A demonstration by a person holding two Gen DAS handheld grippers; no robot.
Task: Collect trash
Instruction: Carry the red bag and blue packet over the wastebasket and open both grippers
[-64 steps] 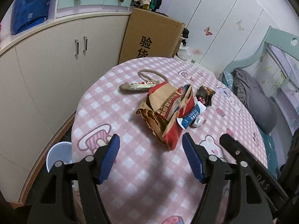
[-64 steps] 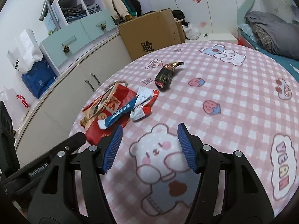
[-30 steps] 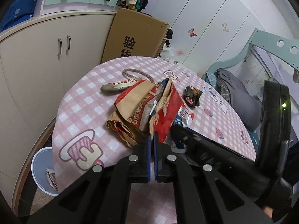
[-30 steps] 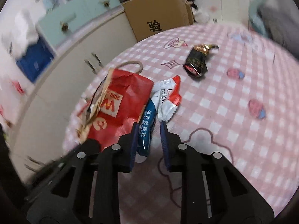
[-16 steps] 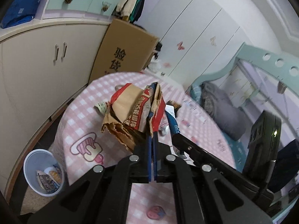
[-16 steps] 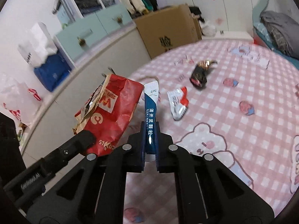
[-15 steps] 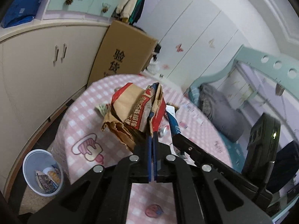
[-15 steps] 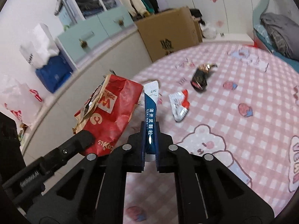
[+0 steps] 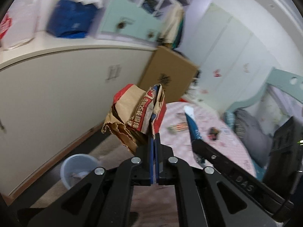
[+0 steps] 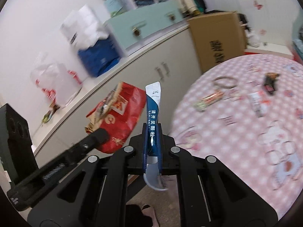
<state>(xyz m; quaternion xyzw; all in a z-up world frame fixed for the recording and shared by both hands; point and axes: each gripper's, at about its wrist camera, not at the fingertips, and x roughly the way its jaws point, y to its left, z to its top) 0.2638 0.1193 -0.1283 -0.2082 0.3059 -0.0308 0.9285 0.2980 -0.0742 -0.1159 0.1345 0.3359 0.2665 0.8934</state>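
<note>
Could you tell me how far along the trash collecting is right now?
Nothing from this round is binned yet. In hand: the left gripper pinches the crumpled paper bag, the right gripper the blue sachet, both lifted. Left: the bin below, and wrappers on the table.

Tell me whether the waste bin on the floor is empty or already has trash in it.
Not empty. In the left wrist view the round pale bin stands open-topped by the cabinet, with some crumpled litter lying at its bottom. What the pieces are cannot be told through the blur.
</note>
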